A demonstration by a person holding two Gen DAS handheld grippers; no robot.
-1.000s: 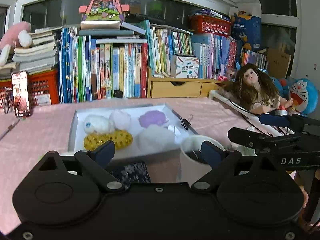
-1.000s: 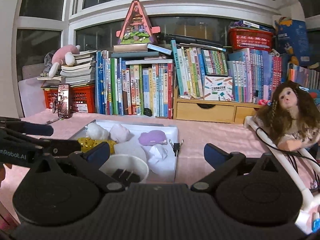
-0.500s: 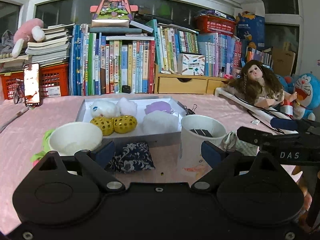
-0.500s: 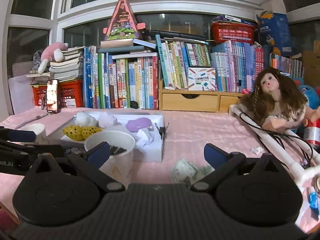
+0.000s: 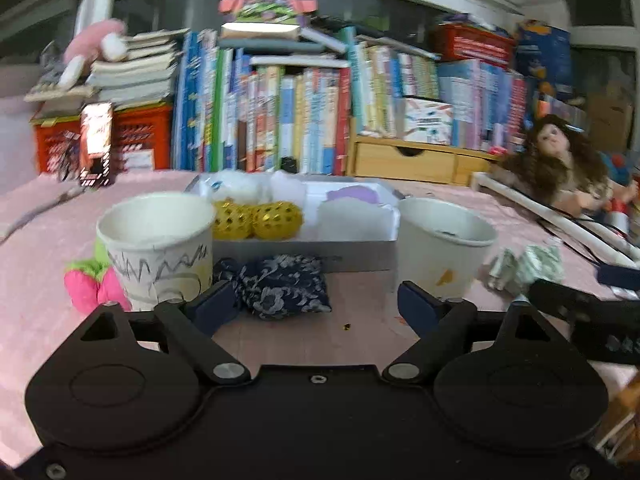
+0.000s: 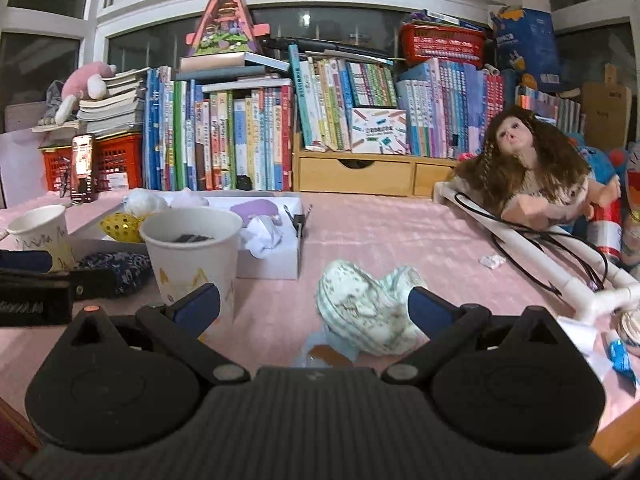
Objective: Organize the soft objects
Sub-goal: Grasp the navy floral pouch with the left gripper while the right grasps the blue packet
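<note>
soft objects scattered over pink worktop (image 6: 380,232), several already in grey tray (image 5: 304,254) at frame centre of left view: yellow perforated balls (image 5: 256,220), white fluff, a purple piece. still loose outside the tray: dark floral pouch (image 5: 280,284) just in front of tray wall, low centre of left view; pale crumpled cloth (image 6: 368,308) low centre of right view; pink and green plush (image 5: 90,286) at lower left of left view, half hidden behind scribbled paper cup (image 5: 160,248).

left tongs (image 5: 316,306) released but narrowing, nothing pressed between the pads, pouch lying between and just ahead of the tips. right tongs (image 6: 314,306) spread wide and empty, crumpled cloth sitting between the tips, right pad apparently close against it.

likely trouble:
- scribbled cup just beside the left pad of left tongs, second paper cup (image 5: 444,252) just beside the right pad; a wide or skewed approach could tip either one, and the second cup seems to hold dark clips.
- pouch limp; a shallow pinch could catch only a fold and let it slide out.
- crumpled cloth over a blue scrap and brownish stain; could drag that along.
- both tongs close together; possible clash.
</note>
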